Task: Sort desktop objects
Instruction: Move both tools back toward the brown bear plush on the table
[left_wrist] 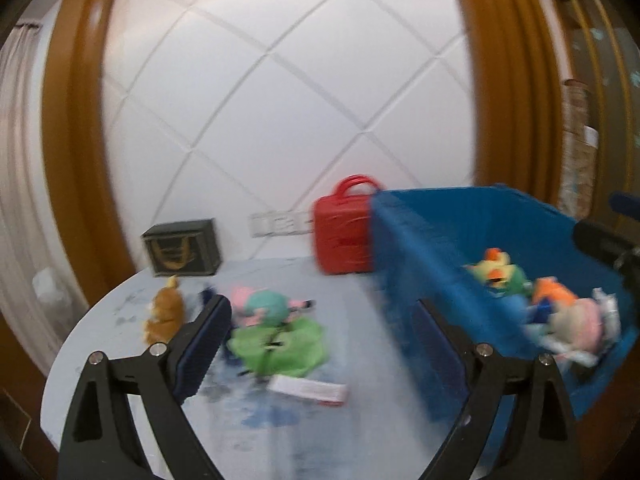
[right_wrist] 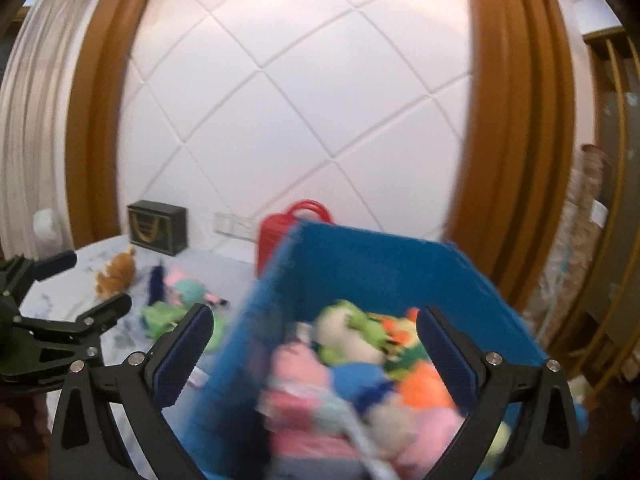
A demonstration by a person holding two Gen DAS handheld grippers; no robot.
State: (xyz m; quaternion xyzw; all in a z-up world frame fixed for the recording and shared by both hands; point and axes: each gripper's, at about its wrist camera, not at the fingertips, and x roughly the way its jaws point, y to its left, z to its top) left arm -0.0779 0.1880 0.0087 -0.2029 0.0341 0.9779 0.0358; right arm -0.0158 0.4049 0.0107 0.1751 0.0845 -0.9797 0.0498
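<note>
Sort looks well underway, not done. Blue bin (right_wrist: pixel 360 272) on the table's (left_wrist: pixel 100 320) right side already holds a heap of soft toys (right_wrist: pixel 360 360). Still out on the tabletop: green plush (left_wrist: pixel 276 344), pink-and-teal plush (left_wrist: pixel 264 306) just behind it, brown plush (left_wrist: pixel 164 314) further left, plus a white card (left_wrist: pixel 308 390) near the front.

Left gripper (left_wrist: pixel 320 340): jaws wide apart, nothing btwn them; green plush sits just beyond its left finger, bin wall by the right one. Right gripper (right_wrist: pixel 316 344): also spread wide, empty, hovering over the bin w/ the toy heap framed btwn its fingers. Both views blurred.
</note>
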